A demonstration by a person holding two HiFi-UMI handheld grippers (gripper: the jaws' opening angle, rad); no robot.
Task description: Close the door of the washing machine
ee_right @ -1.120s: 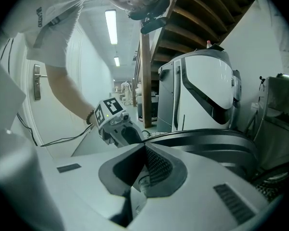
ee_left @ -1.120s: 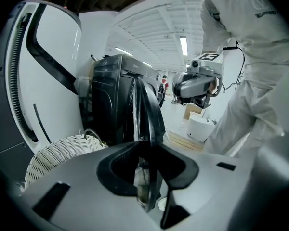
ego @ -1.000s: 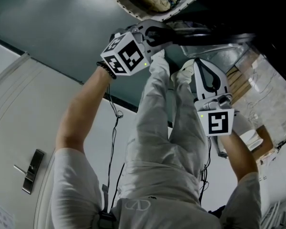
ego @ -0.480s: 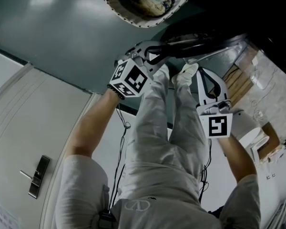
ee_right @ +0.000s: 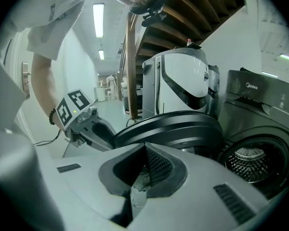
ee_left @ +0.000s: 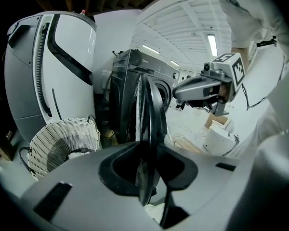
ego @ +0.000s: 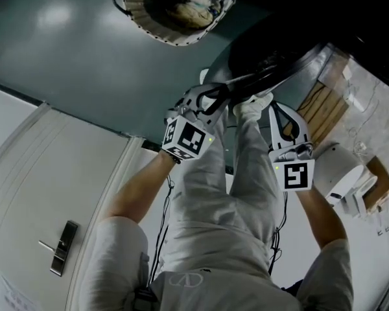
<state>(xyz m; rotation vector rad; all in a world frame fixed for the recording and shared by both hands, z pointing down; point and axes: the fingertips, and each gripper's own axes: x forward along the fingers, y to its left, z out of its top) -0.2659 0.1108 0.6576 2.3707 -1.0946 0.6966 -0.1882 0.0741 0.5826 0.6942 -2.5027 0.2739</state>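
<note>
The washing machine's dark round door (ego: 279, 57) stands part open. In the left gripper view the door (ee_left: 151, 109) shows edge-on, its rim running between the jaws. My left gripper (ego: 223, 96) (ee_left: 147, 167) is shut on that rim. My right gripper (ego: 271, 105) (ee_right: 143, 170) is shut with nothing in it, close beside the door's (ee_right: 178, 131) outer face; whether it touches is unclear. The machine's steel drum (ee_right: 250, 162) shows in the open front. The left gripper (ee_right: 111, 139) also shows at the door's edge, and the right gripper (ee_left: 178, 93) shows just right of the door.
A white wicker laundry basket (ego: 175, 5) (ee_left: 62, 143) with cloth in it stands left of the machine. A tall white appliance (ee_left: 53, 71) (ee_right: 183, 81) stands behind it. A white round bin (ego: 340, 173) and wooden planks (ego: 321, 105) lie at right. A white room door (ego: 61, 245) is at left.
My left gripper has moved rightward with the rim in its jaws, and the door has swung with it. The right gripper has moved along beside it, still shut.
</note>
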